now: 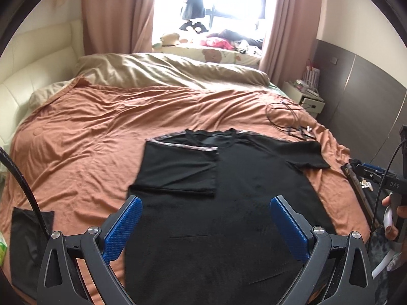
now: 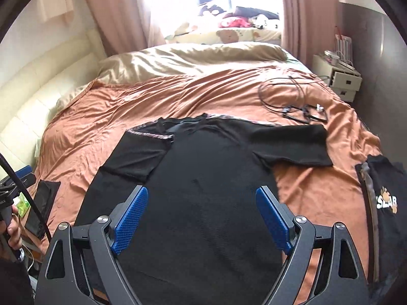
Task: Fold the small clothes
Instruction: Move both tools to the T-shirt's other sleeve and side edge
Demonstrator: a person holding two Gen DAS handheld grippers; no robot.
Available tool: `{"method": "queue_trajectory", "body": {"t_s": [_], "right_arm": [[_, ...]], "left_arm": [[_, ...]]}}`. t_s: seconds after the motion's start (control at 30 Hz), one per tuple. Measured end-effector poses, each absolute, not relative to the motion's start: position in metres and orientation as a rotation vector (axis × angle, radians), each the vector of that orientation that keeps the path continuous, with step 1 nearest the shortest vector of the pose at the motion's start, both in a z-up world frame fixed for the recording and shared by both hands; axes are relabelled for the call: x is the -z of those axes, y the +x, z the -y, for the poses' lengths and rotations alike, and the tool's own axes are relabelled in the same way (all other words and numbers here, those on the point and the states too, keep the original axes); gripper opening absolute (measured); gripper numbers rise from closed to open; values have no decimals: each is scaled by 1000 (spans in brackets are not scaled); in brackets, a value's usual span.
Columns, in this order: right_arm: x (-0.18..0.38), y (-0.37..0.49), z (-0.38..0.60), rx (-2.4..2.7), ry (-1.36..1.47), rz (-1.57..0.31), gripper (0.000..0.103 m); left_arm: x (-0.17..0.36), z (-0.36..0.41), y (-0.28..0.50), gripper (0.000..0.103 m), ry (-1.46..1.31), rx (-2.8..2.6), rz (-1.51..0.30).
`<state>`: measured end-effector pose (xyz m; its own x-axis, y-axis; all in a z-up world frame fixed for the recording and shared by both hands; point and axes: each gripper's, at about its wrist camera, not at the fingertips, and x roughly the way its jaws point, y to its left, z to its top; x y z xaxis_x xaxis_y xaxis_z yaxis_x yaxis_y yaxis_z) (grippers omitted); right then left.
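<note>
Black shirt (image 2: 203, 178) on bedspread (image 2: 101, 106); cables (image 2: 292, 101) near sleeve (untouched).

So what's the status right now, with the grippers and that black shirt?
Left gripper and right gripper open, empty. Black T-shirt flat on bed, left sleeve folded in, right sleeve out. Cables beyond, clear.
</note>
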<state>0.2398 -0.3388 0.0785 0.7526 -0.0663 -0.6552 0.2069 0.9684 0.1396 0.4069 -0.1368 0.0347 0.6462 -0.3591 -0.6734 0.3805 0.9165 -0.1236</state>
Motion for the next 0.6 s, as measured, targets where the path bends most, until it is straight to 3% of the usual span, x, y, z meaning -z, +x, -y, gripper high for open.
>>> {"method": "queue_trajectory", "body": {"t_s": [0.5, 0.6], "right_arm": [[-56, 227, 452, 209, 349, -671, 85], [-50, 238, 471, 217, 375, -679, 78]], "left_arm": [[-23, 267, 431, 101, 95, 511, -753], [-15, 288, 445, 101, 94, 523, -766]]}}
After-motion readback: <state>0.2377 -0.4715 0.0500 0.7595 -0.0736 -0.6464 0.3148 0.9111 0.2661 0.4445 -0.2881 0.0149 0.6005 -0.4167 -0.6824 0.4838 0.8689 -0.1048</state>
